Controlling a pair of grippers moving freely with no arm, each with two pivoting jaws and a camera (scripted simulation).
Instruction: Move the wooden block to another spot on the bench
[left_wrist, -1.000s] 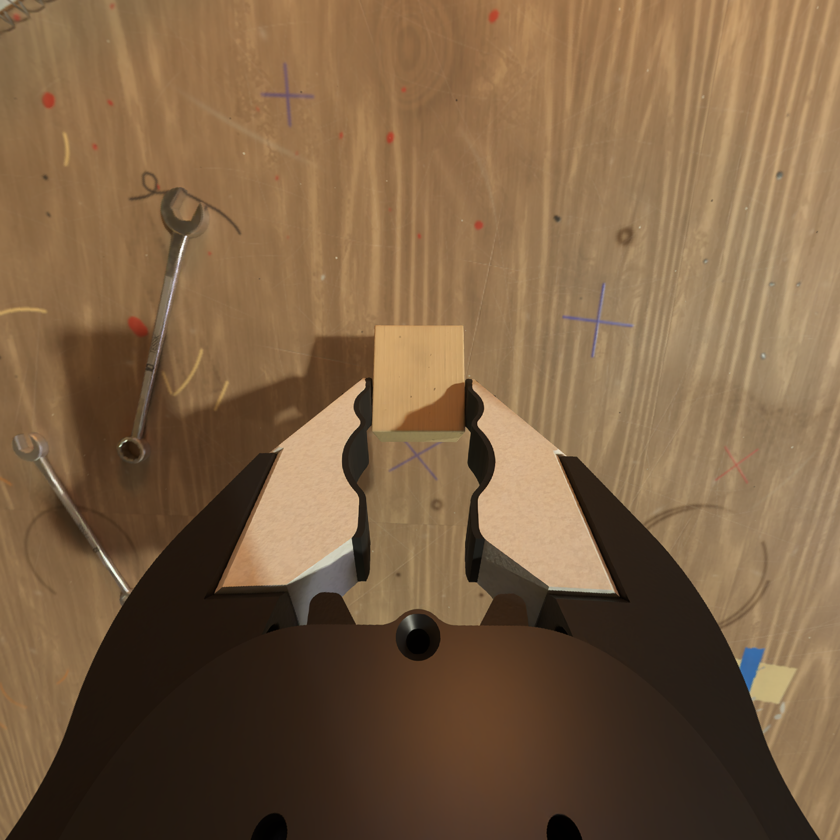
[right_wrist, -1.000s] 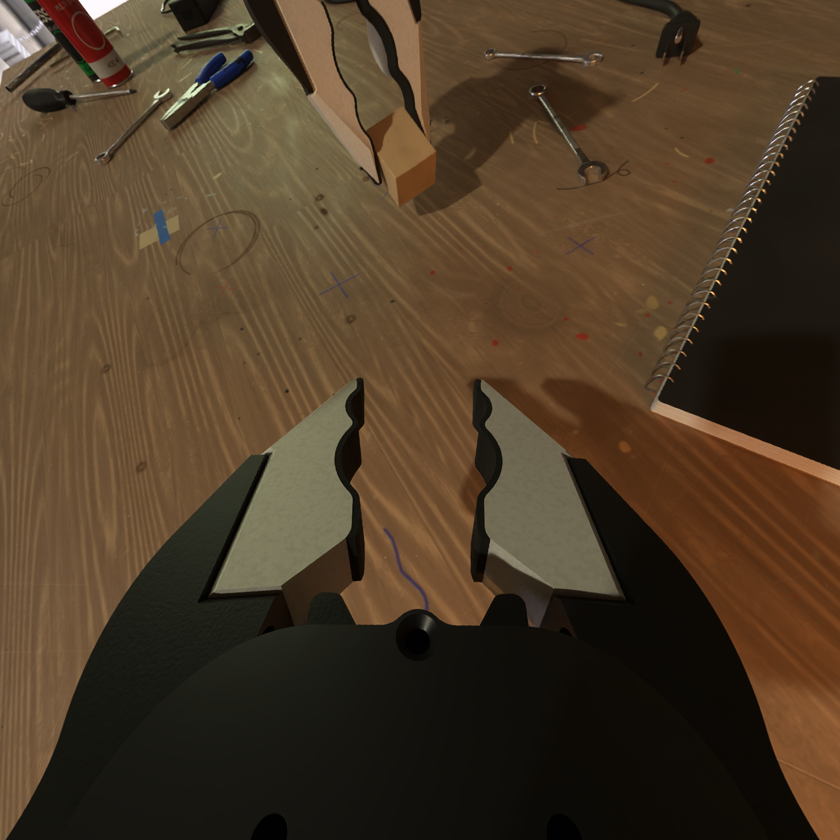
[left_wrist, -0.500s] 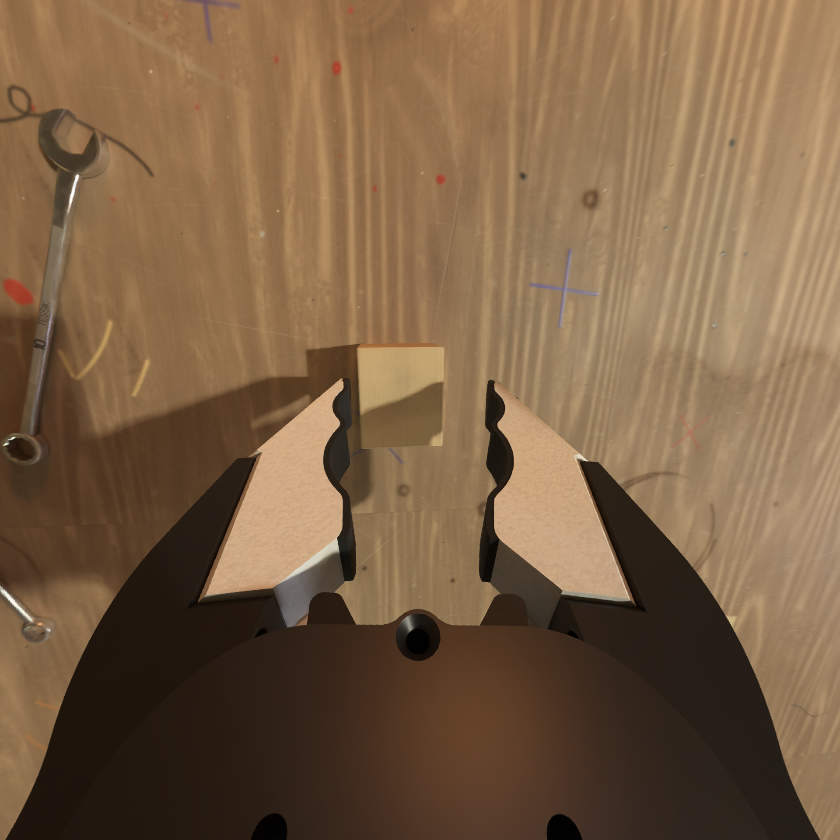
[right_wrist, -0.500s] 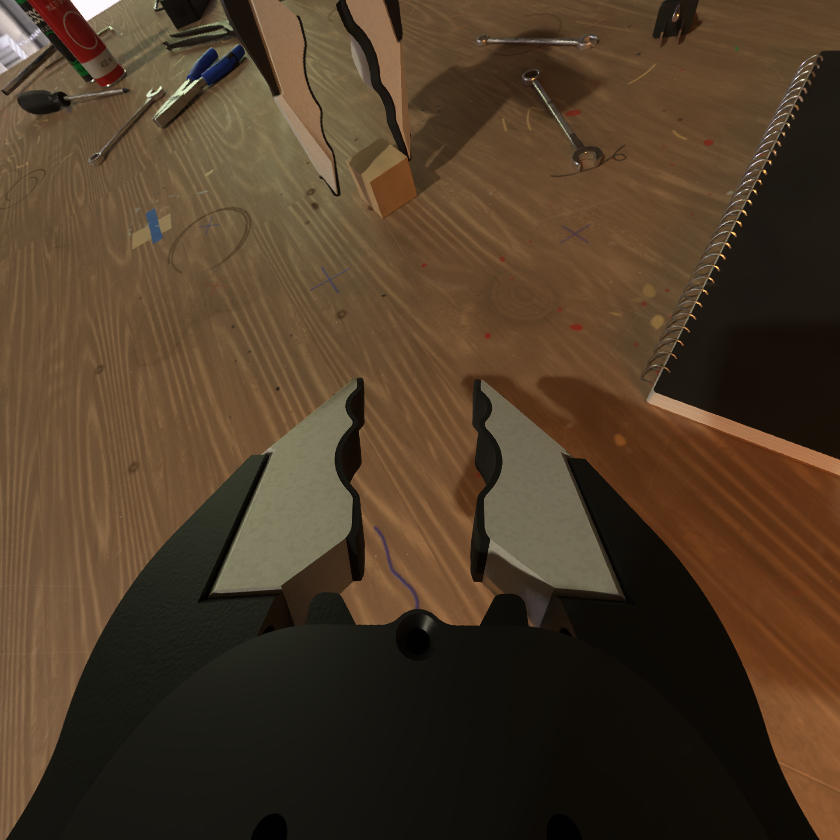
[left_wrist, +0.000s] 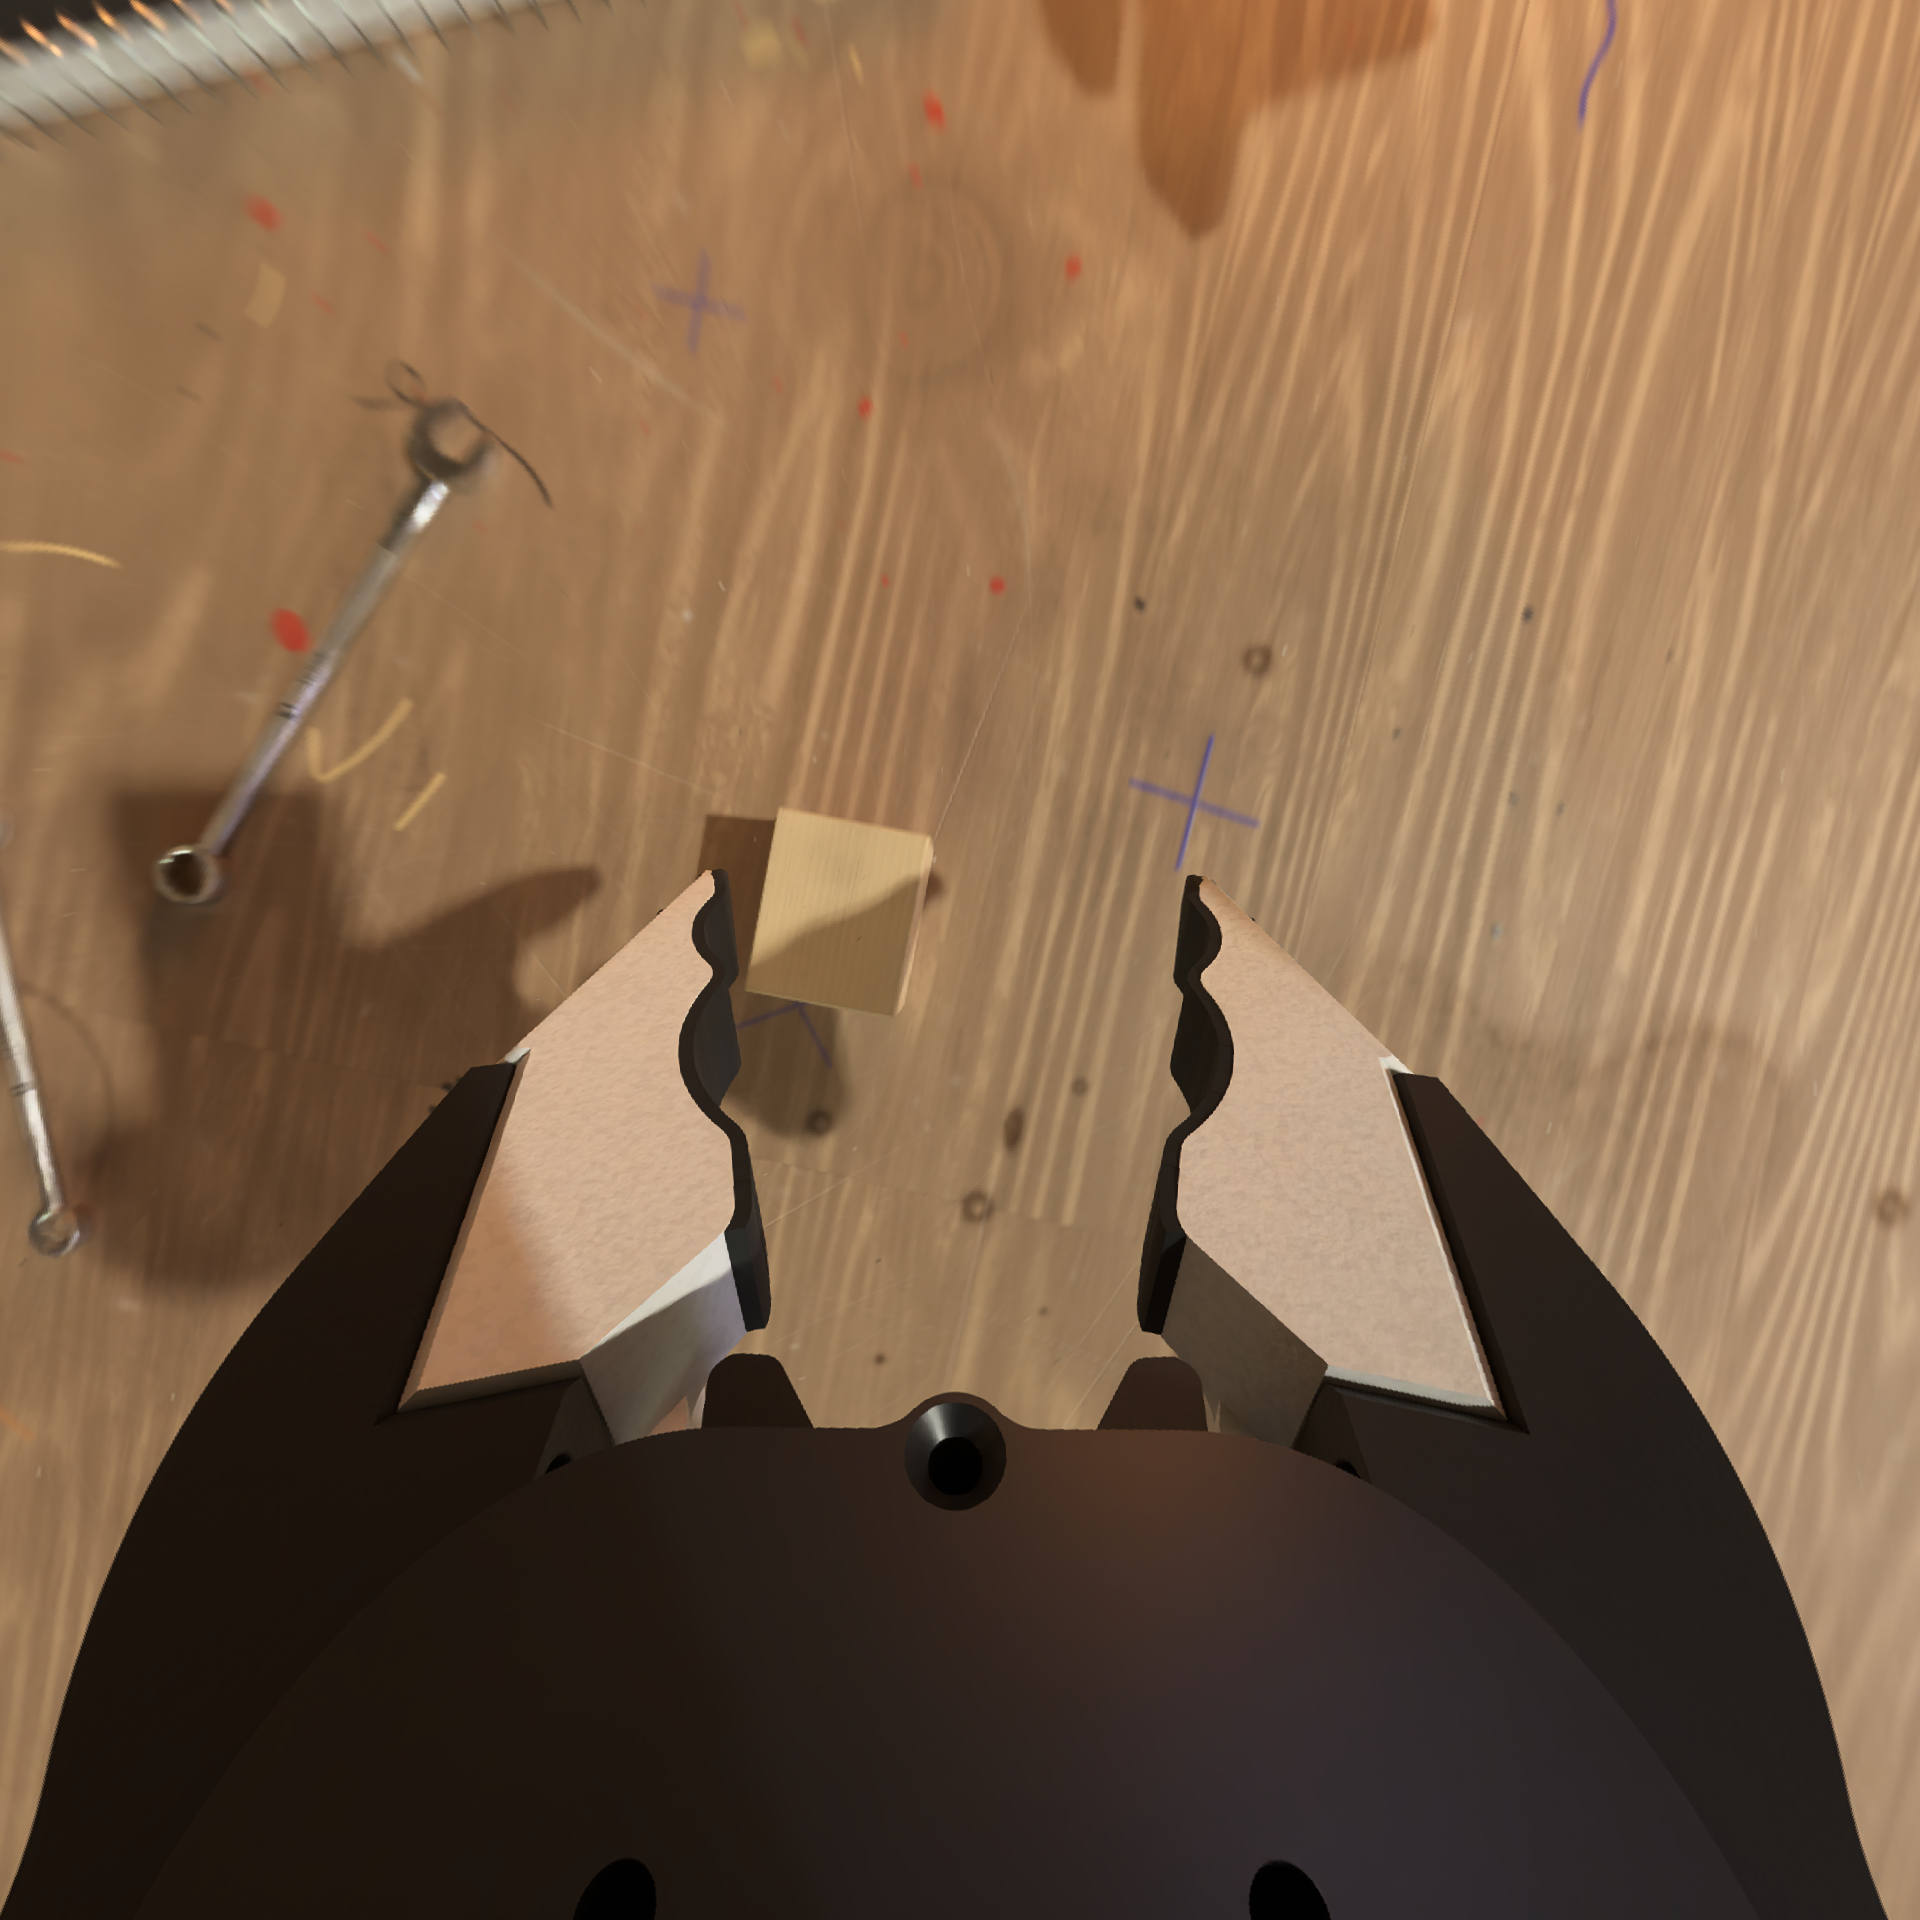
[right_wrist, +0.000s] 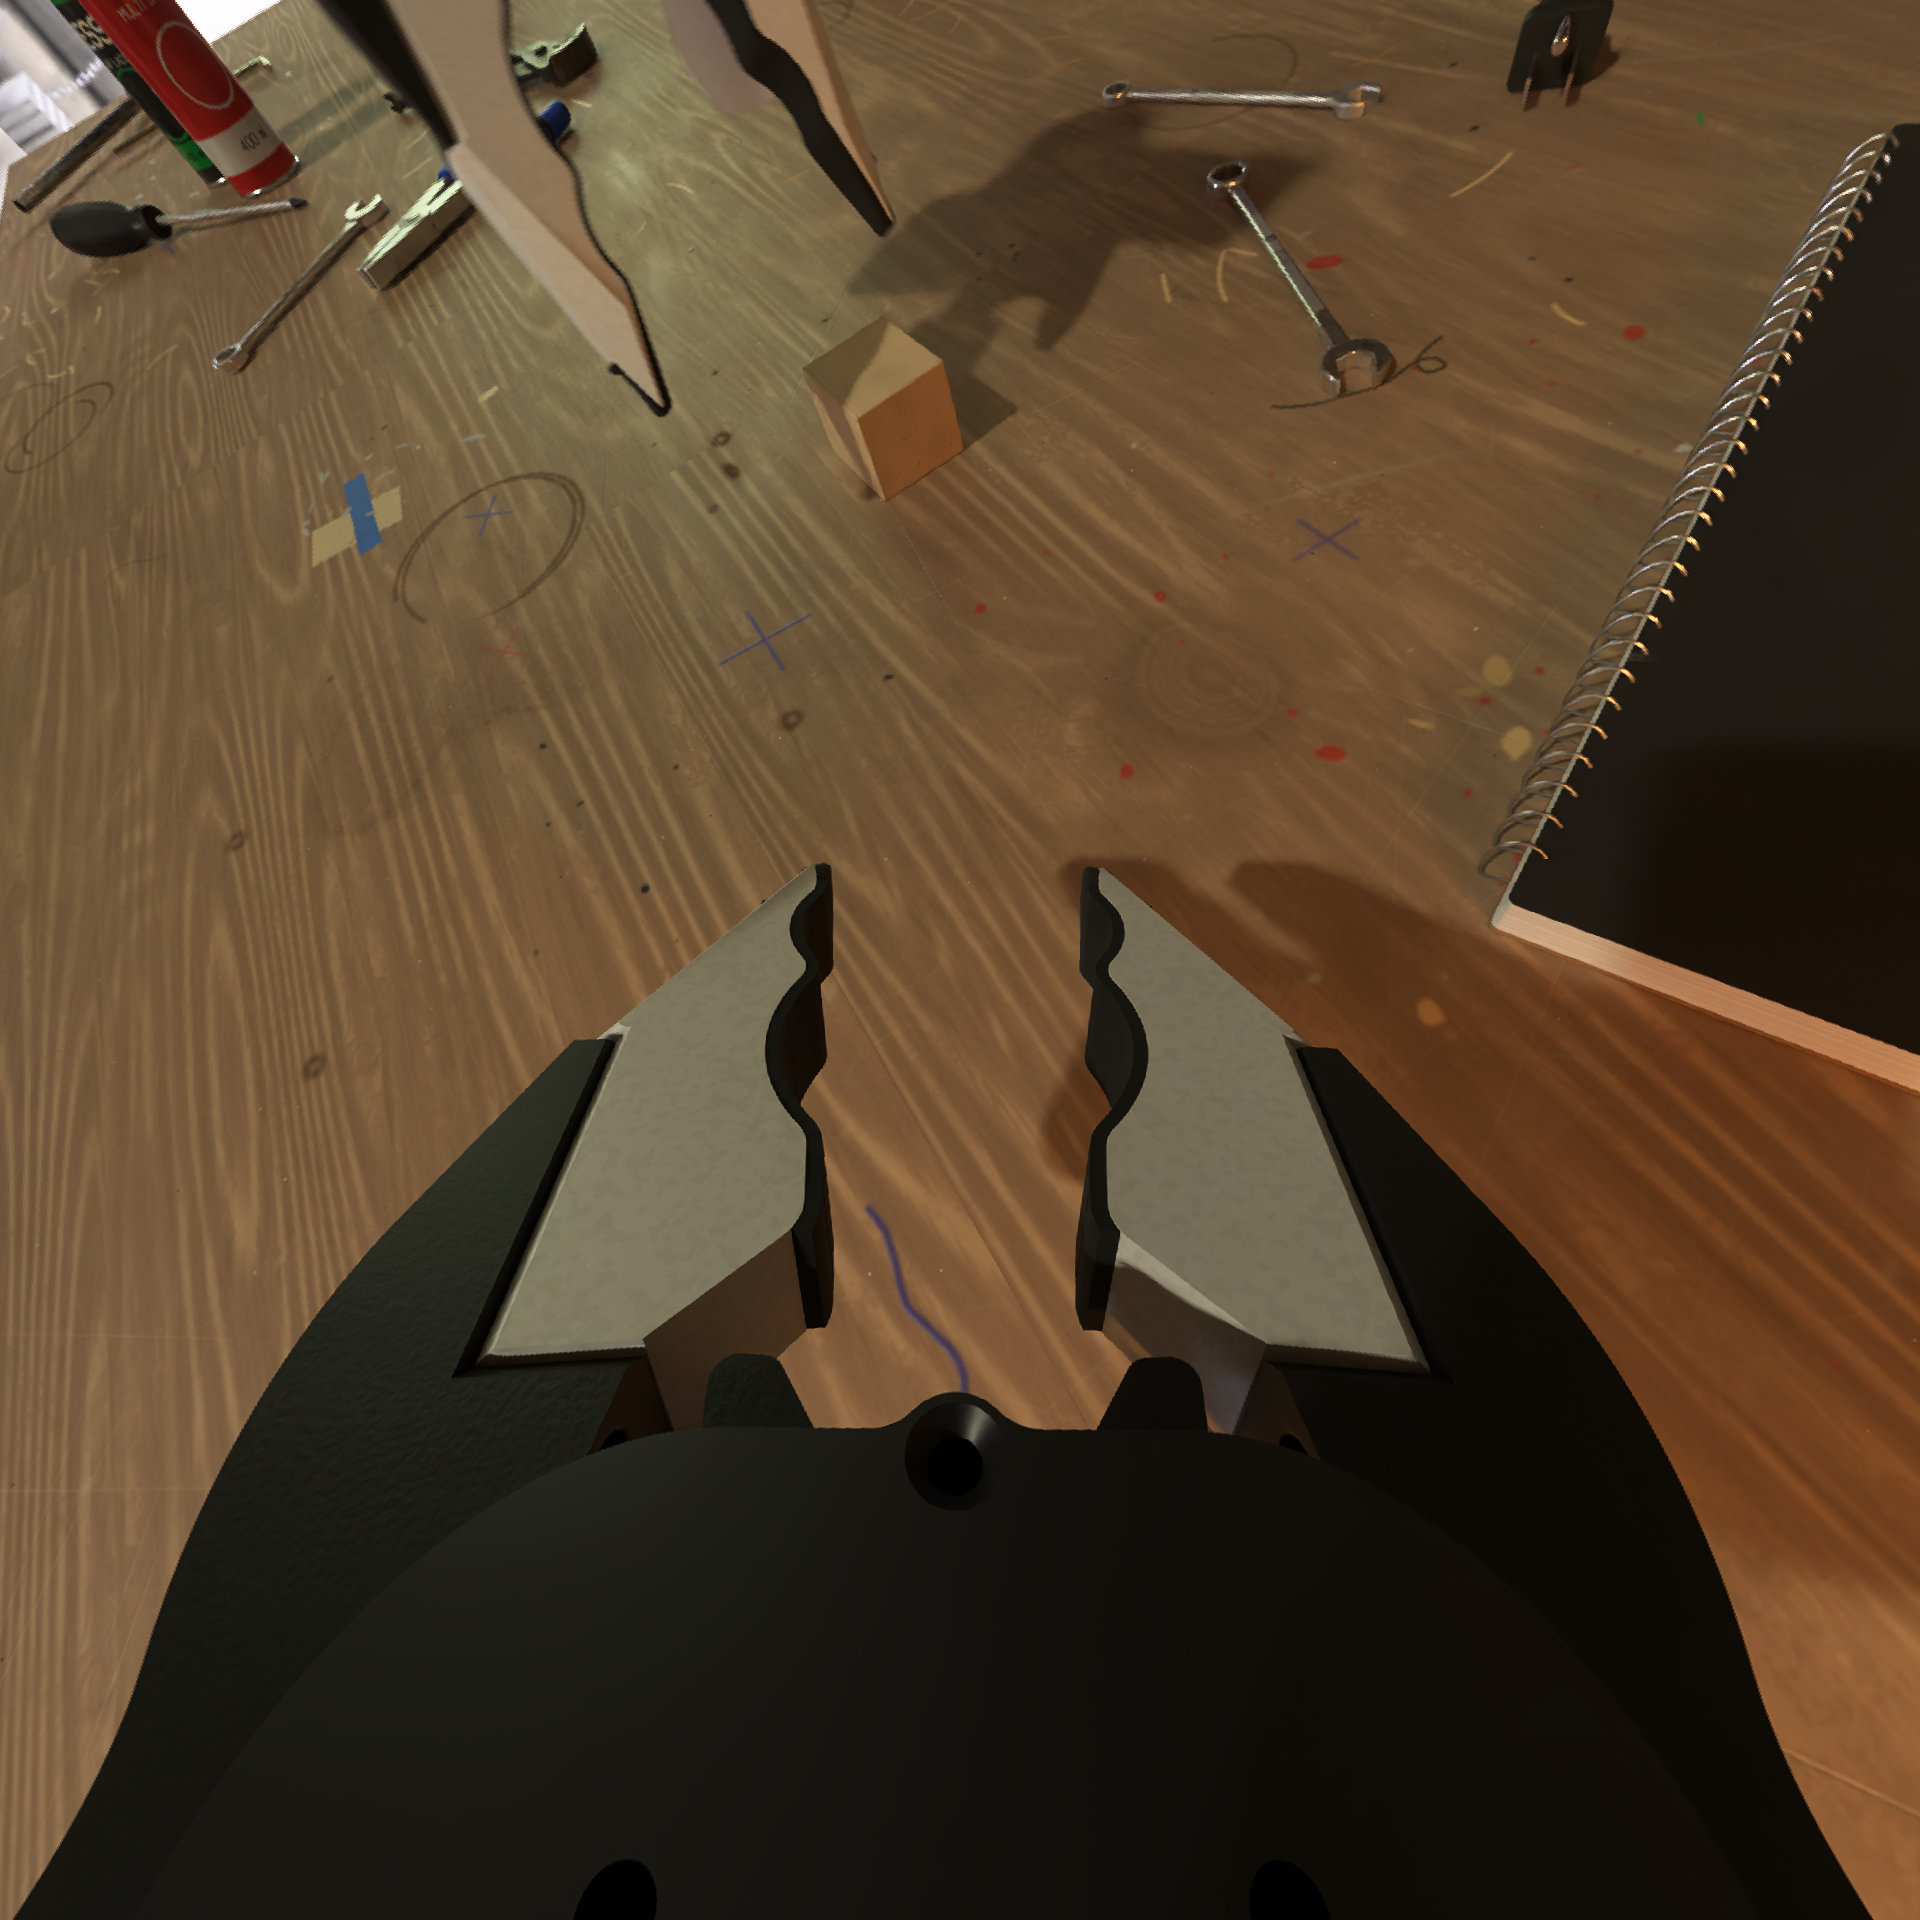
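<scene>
Block: the block (left_wrist: 837, 925) sits flat on the surface (left_wrist: 1455, 520), free of both grippers; in the right wrist view it (right_wrist: 885, 407) stands alone, just beside a blue cross mark.
Handling: judged from its look, a small solid cube of pale wood, stiff, light, not fragile, with smooth faces that give fair friction. Best taken across two opposite flat sides, low and square, so it cannot twist out by a corner.
Left hand-held gripper: the left hand-held gripper (left_wrist: 951, 883) is spread wide and empty, above the block; its left finger (right_wrist: 561, 239) reaches down close to the surface, apart from the block.
Right hand-held gripper: the right hand-held gripper (right_wrist: 956, 883) is parted and holds nothing, well apart from the block, low over the surface.
Task state: the block looks set down and let go; whether this is the new spot cannot be told.
Nearby: a spanner (left_wrist: 312, 675) to the block's left, a second spanner (right_wrist: 1242, 97) farther off, a spiral notebook (right_wrist: 1766, 623) at the right.
Writing: a red can (right_wrist: 192, 94) at the far corner bears print, as does the spanner's shank; neither is given here.
</scene>
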